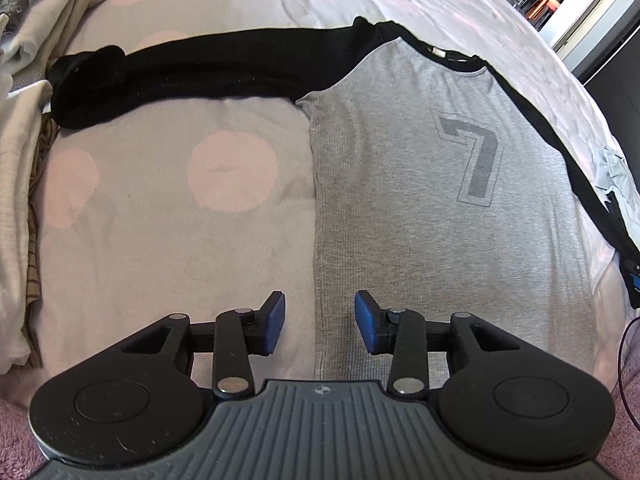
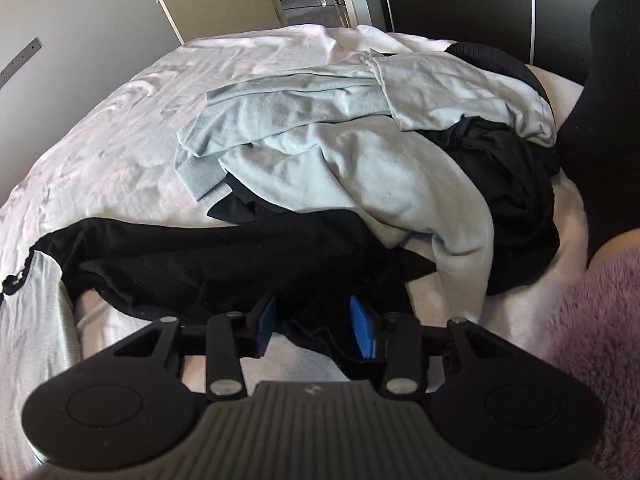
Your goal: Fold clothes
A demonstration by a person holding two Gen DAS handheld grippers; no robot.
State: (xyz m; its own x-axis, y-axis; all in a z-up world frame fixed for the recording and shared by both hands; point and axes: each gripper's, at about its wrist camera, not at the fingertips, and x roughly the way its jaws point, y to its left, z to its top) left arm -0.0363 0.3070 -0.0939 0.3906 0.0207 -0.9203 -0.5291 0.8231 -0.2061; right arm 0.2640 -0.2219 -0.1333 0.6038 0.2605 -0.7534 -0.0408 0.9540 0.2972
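Observation:
A grey raglan shirt with a dark "7" print and black sleeves lies flat on the bed. Its left black sleeve stretches out to the left. My left gripper hovers open over the shirt's left side seam near the hem, with nothing between the blue pads. In the right wrist view the shirt's other black sleeve lies crumpled beside the grey body. My right gripper is open just over that sleeve's end, the black cloth lying between and under its fingers.
A pile of unfolded clothes sits on the right: a pale blue sweatshirt over black garments. Folded cream cloth is stacked at the left bed edge. The polka-dot blanket covers the bed. A fuzzy pink sleeve is near right.

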